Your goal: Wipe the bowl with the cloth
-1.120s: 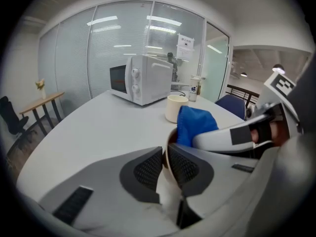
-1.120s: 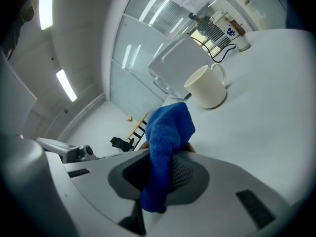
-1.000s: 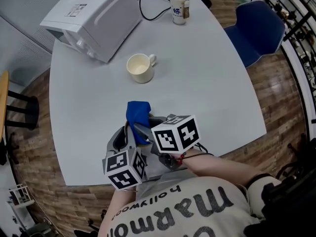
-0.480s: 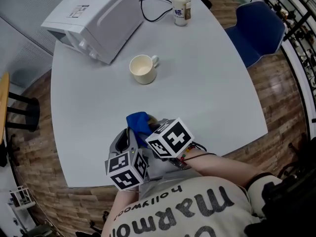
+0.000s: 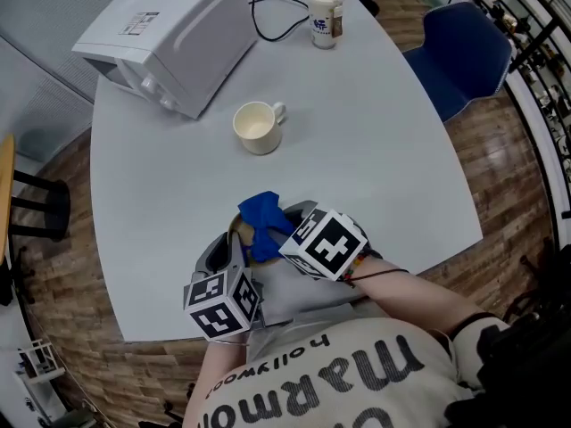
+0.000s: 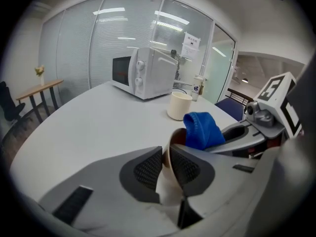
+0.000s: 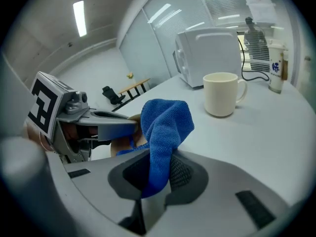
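Note:
A small tan bowl (image 6: pixel 177 138) is tipped on edge above the near part of the grey table (image 5: pixel 375 150). My left gripper (image 6: pixel 165 156) is shut on the bowl's rim, one pad on each side of the wall. A blue cloth (image 7: pixel 165 125) hangs bunched from my right gripper (image 7: pixel 158 174), which is shut on it. In the head view the cloth (image 5: pixel 261 219) lies against the bowl (image 5: pixel 238 233) between the left gripper (image 5: pixel 227 255) and the right gripper (image 5: pixel 284 232). Most of the bowl's inside is hidden by the cloth.
A cream mug (image 5: pixel 254 127) stands mid-table beyond the grippers. A white microwave (image 5: pixel 169 34) sits at the far left with a black cable (image 5: pixel 277 27) behind it. A paper cup (image 5: pixel 324 12) is at the far edge. A blue chair (image 5: pixel 459 56) stands to the right.
The right gripper has turned and shifted to the right, dragging the blue cloth across the bowl. The left gripper has stayed nearly in place with the bowl.

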Motion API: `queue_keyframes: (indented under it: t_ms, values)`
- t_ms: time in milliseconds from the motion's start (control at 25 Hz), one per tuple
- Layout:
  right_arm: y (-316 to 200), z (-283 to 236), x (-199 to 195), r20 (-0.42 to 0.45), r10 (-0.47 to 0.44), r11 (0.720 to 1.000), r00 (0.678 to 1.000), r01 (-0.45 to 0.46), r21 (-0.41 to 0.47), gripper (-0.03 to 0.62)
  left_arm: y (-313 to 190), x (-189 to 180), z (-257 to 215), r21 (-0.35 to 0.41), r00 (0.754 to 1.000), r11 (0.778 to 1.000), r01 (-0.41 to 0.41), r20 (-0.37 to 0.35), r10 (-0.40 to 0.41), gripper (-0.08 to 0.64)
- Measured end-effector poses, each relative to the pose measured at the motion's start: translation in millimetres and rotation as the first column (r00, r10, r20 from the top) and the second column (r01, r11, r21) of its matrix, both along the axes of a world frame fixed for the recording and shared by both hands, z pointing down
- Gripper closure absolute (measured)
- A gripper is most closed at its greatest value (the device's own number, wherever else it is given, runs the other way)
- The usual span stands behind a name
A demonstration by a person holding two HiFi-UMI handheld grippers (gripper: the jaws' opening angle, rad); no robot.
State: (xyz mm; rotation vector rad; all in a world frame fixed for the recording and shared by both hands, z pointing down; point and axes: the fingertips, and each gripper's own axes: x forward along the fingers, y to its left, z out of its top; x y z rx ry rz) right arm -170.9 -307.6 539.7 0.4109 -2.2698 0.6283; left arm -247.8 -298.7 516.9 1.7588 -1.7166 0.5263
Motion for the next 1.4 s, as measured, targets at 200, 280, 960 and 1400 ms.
queue_keyframes:
  t_ms: [200,280,960,1400]
  values:
    - [-19.6,-4.4,8.0,0.001,0.005,0.999,1.0,-0.005,0.049,0.531,-3.3,5.9,1.0,-0.01,0.998,0.999,-0.052,0.024,0.052,0.495]
    - [-22.0,-8.0,7.7,0.013,0.009,0.997,1.0,-0.01,0.074,0.531,-3.4,6.3,2.8,-0.017,0.998,0.999,-0.05,0.026,0.05,0.495]
    - [0.0,-43.0,-31.1,0.332,0.357,0.896,0.873,-0.22,-0.385,0.529,-14.0,3.2,-8.3,0.089,0.938,0.963,0.253,-0.267,-0.222,0.515]
    - [25.8,-25.5,-22.8,0.271,0.129,0.934,0.954,-0.025,-0.356,0.529,-14.3,-4.4,-9.1,0.088,0.899,0.941,0.326,-0.337,-0.28,0.5]
